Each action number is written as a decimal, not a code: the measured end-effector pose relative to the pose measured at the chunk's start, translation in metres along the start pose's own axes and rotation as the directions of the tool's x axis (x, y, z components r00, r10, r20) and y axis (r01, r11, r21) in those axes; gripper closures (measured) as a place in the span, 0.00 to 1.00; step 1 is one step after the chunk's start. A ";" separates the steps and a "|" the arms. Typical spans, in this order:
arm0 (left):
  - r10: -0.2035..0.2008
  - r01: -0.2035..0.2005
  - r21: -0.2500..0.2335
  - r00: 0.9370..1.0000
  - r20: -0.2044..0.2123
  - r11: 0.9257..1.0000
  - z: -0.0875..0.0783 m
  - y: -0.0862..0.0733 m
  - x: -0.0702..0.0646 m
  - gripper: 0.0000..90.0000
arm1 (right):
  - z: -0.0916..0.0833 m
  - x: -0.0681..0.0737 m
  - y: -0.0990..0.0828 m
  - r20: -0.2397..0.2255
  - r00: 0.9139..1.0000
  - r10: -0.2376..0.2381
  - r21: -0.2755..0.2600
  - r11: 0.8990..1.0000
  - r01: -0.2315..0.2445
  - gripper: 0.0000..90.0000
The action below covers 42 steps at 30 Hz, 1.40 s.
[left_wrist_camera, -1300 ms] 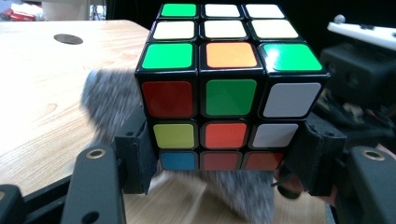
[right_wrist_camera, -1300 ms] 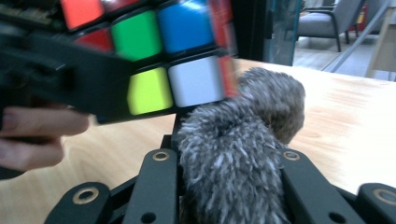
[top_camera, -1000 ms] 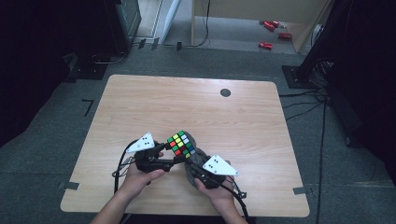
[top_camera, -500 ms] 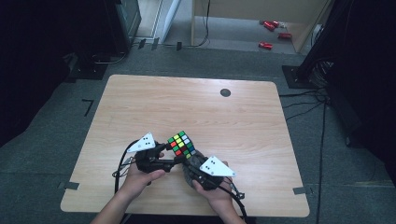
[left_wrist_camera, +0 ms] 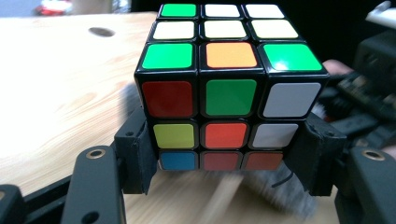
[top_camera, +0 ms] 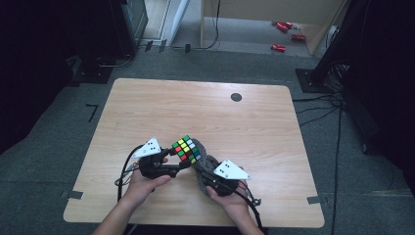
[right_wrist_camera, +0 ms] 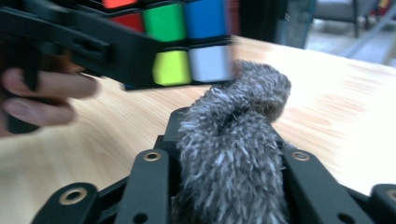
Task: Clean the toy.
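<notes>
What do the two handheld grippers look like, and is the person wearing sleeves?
Both the left gripper and the right gripper are black, each topped with a light grey three-cornered plate bearing dark dots. Their jaw links show brass-coloured rivets. Black cables trail back from each. The forearms are bare, no sleeves.

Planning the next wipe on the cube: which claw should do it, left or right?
Right, probably. The right claw holds the grey fuzzy duster, its tip just under the cube. The left claw is clamped on the cube's bottom layer, holding it off the table, so it should just hold it steady.

Glossy plastic cube (left_wrist_camera: 229, 88), fuzzy grey fur duster (right_wrist_camera: 233, 154), matt wood-grain table (top_camera: 161, 105)
</notes>
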<state>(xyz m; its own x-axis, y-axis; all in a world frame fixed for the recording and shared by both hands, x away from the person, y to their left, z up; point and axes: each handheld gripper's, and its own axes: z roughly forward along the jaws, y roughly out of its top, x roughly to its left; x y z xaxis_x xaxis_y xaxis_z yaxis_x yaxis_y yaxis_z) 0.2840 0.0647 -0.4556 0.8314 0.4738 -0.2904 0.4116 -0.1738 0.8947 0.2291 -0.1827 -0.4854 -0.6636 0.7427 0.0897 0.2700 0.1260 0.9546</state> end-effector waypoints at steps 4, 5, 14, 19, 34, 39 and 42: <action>-0.010 0.013 0.033 0.998 -0.065 0.999 0.000 -0.003 0.008 0.39 | -0.003 -0.016 -0.002 0.057 0.998 0.016 0.054 0.998 -0.019 0.70; -0.011 0.013 0.032 0.998 -0.066 0.999 -0.001 -0.003 0.009 0.39 | -0.003 -0.018 -0.002 0.070 0.997 0.020 0.063 0.998 -0.024 0.68; -0.008 0.010 0.032 0.998 -0.066 0.999 0.001 -0.004 0.008 0.39 | 0.010 -0.024 -0.017 0.115 0.988 -0.099 0.222 0.973 0.071 0.69; -0.005 0.007 0.037 0.998 -0.065 0.999 0.002 -0.005 0.007 0.39 | 0.015 -0.030 -0.028 0.135 0.987 -0.087 0.285 0.958 0.045 0.70; 0.001 0.003 0.049 0.996 -0.091 0.999 0.003 -0.006 0.007 0.39 | -0.003 -0.049 -0.011 0.116 0.993 0.002 0.301 0.953 -0.037 0.16; 0.023 -0.016 0.064 0.994 -0.104 0.998 0.006 -0.006 0.004 0.39 | -0.017 -0.058 0.002 0.140 0.990 0.017 0.236 0.970 -0.050 0.14; 0.044 -0.035 0.080 0.993 -0.107 0.996 0.010 -0.007 0.001 0.39 | -0.024 -0.053 0.016 0.154 0.987 0.036 0.172 0.983 -0.063 0.14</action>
<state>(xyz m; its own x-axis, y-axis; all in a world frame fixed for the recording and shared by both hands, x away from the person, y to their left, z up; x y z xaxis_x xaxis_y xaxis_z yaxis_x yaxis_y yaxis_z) 0.2855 0.0580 -0.4656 0.8038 0.5554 -0.2131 0.4105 -0.2586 0.8744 0.2518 -0.2363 -0.4677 -0.5385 0.8389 0.0794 0.4268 0.1903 0.8841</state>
